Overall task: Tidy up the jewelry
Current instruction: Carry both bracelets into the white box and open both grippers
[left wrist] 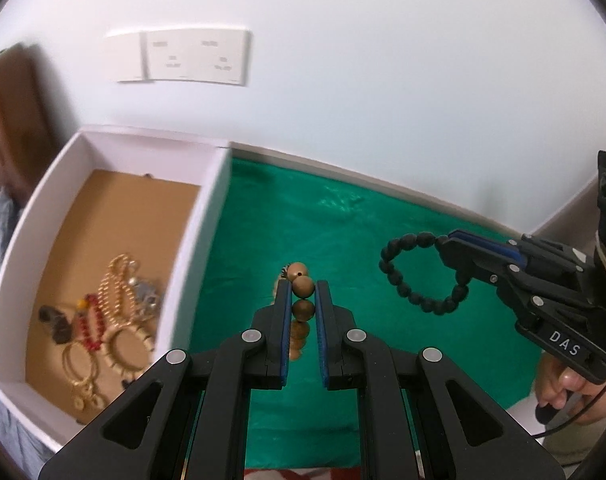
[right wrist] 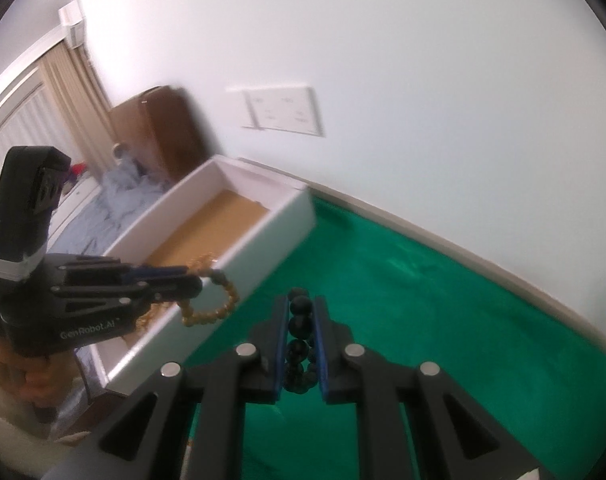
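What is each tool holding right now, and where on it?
Left tool pinches the brown bead bracelet by a few beads; right tool pinches the black bead bracelet likewise. Both loops hang free.

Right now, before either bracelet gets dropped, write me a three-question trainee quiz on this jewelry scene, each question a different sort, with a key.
1. True or false: the left tongs are shut on the brown wooden bead bracelet.
2. Multiple choice: what do the right tongs grip? A) a gold chain B) the black bead bracelet C) a red bead string
3. Fill in: the white box already holding jewelry stands on the ____ cloth.

Key: 1 true; 2 B; 3 green.
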`<state>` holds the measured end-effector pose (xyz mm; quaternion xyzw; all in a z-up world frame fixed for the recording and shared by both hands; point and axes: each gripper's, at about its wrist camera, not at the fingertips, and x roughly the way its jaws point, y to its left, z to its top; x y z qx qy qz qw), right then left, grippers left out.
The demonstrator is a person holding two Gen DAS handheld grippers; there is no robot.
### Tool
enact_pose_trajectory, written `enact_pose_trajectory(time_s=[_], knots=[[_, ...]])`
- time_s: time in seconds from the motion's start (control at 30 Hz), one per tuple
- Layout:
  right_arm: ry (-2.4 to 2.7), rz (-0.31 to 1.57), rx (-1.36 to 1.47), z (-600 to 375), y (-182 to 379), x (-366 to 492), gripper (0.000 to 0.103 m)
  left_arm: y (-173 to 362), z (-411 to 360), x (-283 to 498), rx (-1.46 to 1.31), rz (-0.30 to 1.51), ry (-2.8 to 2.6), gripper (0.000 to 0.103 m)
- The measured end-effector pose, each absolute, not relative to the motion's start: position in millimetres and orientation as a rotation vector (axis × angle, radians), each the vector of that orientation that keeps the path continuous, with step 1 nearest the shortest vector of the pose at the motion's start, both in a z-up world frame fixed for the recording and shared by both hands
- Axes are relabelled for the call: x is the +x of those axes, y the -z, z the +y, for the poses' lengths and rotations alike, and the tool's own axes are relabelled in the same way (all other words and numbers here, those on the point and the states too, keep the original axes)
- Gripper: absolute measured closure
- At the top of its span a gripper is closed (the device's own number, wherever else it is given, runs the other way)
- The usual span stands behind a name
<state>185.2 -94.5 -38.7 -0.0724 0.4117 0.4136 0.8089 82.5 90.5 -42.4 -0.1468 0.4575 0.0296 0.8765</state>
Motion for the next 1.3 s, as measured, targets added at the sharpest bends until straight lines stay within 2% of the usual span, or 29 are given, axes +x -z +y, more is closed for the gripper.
enact_pose_trajectory(time_s=[0.37, 0.57, 0.9, 1.3], knots=[[-1.094, 0.764, -0.245, -0.7, -5.8, 178.9, 0.091, 10.6, 189.6, 27.0, -0.438, 0.870, -0.292, 0.094], [-1.209, 0.771, -0.266, 65.5, -9.8, 186.9, 0.091, 19.6, 254.8, 0.3, -0.505, 0.851, -0.459, 0.094], [-1.340, 0.904, -0.366, 167.7, 51.8, 175.1, 0.091, 73.2, 298.2, -5.1, -0.560, 0.915, -0.591, 0.094], [-1.417, 1.083, -0.443, 221.3, 131.5, 140.0, 0.090, 139.7, 303.1, -17.2, -0.661, 0.952, -0.635, 0.093]])
